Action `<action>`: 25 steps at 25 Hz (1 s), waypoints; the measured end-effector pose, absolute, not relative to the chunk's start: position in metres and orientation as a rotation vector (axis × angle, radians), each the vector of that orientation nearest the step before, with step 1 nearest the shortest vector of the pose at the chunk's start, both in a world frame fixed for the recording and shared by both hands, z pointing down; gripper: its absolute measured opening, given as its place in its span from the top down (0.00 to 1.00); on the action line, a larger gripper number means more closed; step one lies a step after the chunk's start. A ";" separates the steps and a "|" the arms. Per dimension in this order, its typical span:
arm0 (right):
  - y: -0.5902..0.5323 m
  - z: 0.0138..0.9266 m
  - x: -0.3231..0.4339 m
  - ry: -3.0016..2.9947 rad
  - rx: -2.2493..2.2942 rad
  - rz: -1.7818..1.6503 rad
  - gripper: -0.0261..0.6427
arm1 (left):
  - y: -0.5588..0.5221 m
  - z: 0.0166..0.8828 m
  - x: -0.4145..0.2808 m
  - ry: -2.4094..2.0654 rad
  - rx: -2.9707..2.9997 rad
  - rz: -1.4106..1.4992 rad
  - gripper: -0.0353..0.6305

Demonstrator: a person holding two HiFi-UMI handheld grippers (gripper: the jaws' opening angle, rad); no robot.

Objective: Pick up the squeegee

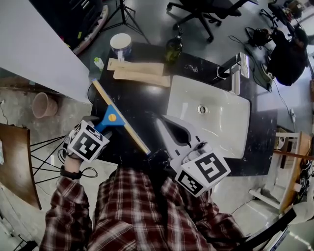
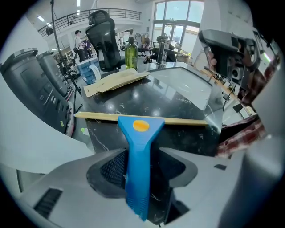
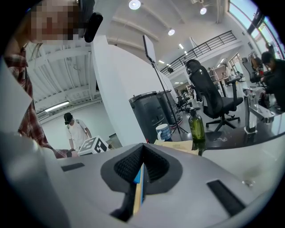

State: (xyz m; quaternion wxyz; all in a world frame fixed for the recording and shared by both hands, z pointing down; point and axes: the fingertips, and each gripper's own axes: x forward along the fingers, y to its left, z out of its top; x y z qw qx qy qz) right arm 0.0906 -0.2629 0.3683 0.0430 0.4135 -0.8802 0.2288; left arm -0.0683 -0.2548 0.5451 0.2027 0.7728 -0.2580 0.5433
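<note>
The squeegee (image 1: 122, 126) has a blue handle with an orange dot and a long tan blade. It hangs over the left part of the black counter (image 1: 147, 98). My left gripper (image 1: 109, 123) is shut on the handle, low at the left of the head view. In the left gripper view the handle (image 2: 139, 151) runs between the jaws and the blade lies crosswise ahead. My right gripper (image 1: 162, 121) is shut and holds nothing, just right of the blade's near end. In the right gripper view (image 3: 142, 153), a thin strip of the squeegee (image 3: 138, 189) shows through the slit between the jaws.
A white sink basin (image 1: 230, 128) with a faucet (image 1: 238, 68) fills the counter's right half. At the back stand a green bottle (image 1: 173, 48), a white and blue cup (image 1: 120, 43) and flat tan paper bags (image 1: 140, 71). An office chair (image 1: 201, 12) is beyond.
</note>
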 end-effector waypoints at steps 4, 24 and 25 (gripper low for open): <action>-0.262 0.370 0.092 -2.687 1.272 0.706 0.94 | -0.254 0.545 -0.065 -0.733 2.165 1.519 0.73; -0.246 0.367 0.132 -2.602 1.430 0.680 0.94 | -0.262 0.482 -0.064 -0.980 2.287 0.978 0.74; -0.246 0.365 0.137 -2.593 1.450 0.673 0.94 | -0.262 0.474 -0.062 -0.983 2.311 0.928 0.74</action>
